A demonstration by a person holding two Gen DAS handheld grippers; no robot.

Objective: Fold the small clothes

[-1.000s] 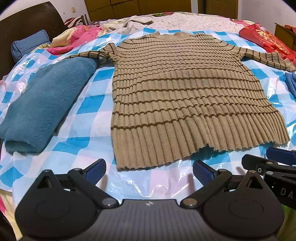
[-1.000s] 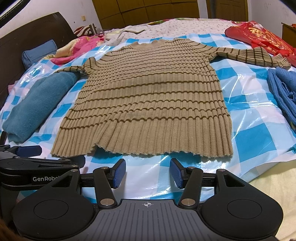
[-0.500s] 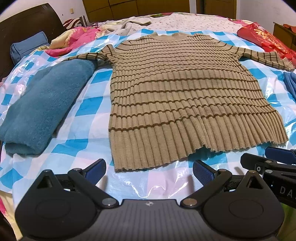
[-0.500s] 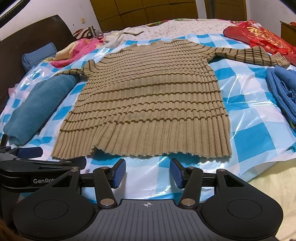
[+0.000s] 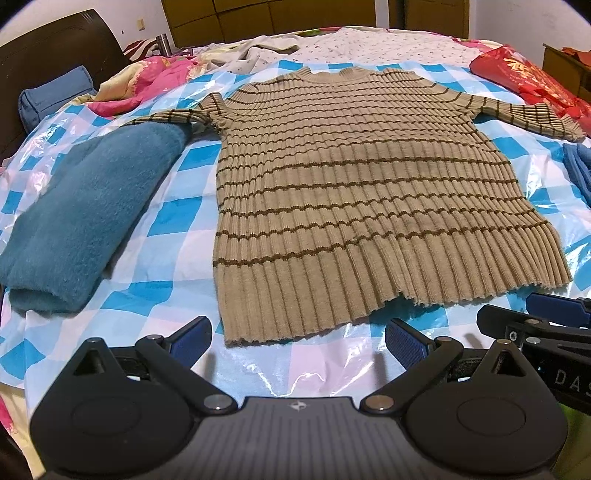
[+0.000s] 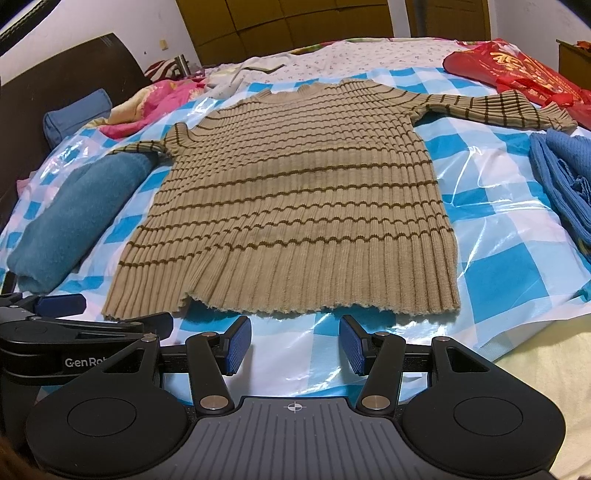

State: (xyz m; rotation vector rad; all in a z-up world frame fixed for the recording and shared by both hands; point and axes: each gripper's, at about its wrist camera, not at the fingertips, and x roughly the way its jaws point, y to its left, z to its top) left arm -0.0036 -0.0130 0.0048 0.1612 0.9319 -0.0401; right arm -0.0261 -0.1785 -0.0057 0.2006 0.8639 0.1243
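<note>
Bedroom scene, bed covered by a blue-and-white checked plastic sheet (image 5: 177,236), glossy and wrinkled. Dark headboard (image 5: 55,74) at far left, wooden cabinets (image 6: 295,26) along the back wall.

Tan striped sweater (image 5: 362,206) lies flat and spread out in the middle of the sheet, collar away from the cameras, hem toward them. Both sleeves stretched out sideways; left sleeve end rests against a folded teal towel (image 5: 85,218) lying left of the sweater. Hem is slightly uneven, small notch near its middle. Sweater unfolded.

Blue knit garment (image 6: 565,184) bunched at right edge of the sheet, apart from the sweater. Red bag (image 6: 517,70) at far right, near the right sleeve cuff. Pink floral bedding (image 5: 147,81) and a blue pillow (image 5: 51,99) at far left.

Left gripper (image 5: 297,334) sits just short of the hem's left corner, jaws spread wide, nothing between them. Right gripper (image 6: 295,345) just short of the hem near its middle, jaws parted, narrower gap, empty too. Neither touches the sweater. Grippers are side by side; each shows at the edge of the other's view.
</note>
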